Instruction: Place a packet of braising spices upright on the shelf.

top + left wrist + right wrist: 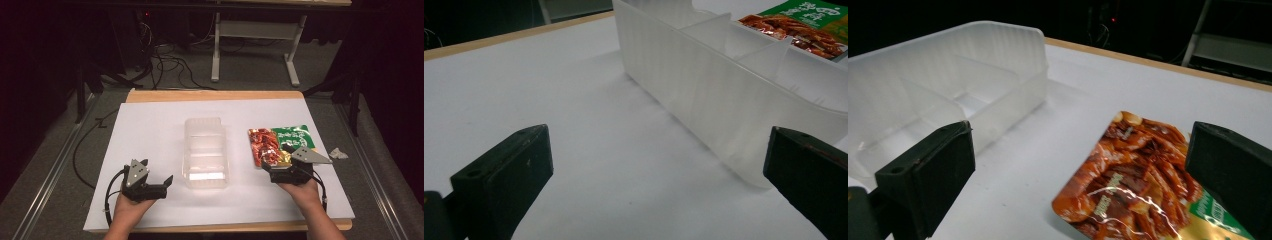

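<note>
A: How far is the person getting with the snack packet point(280, 144)?

B: Almost nothing is done yet, I am thinking. The packet is lying flat on the white desk point(150, 135), to the right of the clear divided box point(205, 152) and apart from it. The box compartments are looking empty in the right gripper view.

A: And the right tongs point(276, 168)?

B: The person is holding them at the near edge of the packet. Their jaws are standing wide apart, one on each side of the packet's corner, and are not pinching it.

A: What is the left hand doing?

B: The left tongs point(167, 181) are hovering near the left wall of the box, jaws spread as well and gripping nothing.

A: So what is remaining?

B: Probably everything: closing on the packet, lifting it and, it seems, putting it into the box.
</note>
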Available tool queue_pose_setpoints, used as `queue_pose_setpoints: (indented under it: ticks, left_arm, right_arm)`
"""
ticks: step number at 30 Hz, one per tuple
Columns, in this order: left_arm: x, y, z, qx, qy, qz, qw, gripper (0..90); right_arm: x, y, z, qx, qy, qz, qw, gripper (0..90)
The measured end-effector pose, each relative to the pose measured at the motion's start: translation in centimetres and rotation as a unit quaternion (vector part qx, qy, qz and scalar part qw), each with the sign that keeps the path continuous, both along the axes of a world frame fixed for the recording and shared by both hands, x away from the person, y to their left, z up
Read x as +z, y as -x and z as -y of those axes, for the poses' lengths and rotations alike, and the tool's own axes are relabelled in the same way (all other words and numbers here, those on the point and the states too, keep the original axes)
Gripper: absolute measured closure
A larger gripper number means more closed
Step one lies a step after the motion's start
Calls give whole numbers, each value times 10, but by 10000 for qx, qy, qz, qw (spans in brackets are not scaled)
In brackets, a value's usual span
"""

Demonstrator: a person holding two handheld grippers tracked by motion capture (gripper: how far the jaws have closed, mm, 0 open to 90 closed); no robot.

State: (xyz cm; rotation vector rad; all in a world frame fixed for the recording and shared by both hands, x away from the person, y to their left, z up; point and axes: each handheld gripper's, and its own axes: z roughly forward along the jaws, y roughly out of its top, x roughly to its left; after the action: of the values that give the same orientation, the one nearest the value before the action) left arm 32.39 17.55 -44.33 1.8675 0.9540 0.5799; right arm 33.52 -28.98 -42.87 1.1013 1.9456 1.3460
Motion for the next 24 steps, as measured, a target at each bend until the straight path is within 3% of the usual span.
queue_pose_setpoints:
  ticks: [7, 14, 18, 24]
  left_arm:
    - [-3, -2, 0, -38, -54, -117, 9999, 0]
    - [-3, -2, -2, -9, -21, -50, 10000, 4]
    - [-2, -1, 0, -43, -18, -18, 10000, 10]
    - [-1, 0, -2, -34, 15, 18, 10000, 17]
  right_arm:
    - [-4, -7, 16, -213, 26, -197, 9996, 2]
    - [-5, -12, 35, -511, 6, -309, 9982, 2]
    - [-8, -15, 51, -804, -5, -372, 9961, 2]
    - [-9, -17, 64, -1032, -133, -461, 9935, 2]
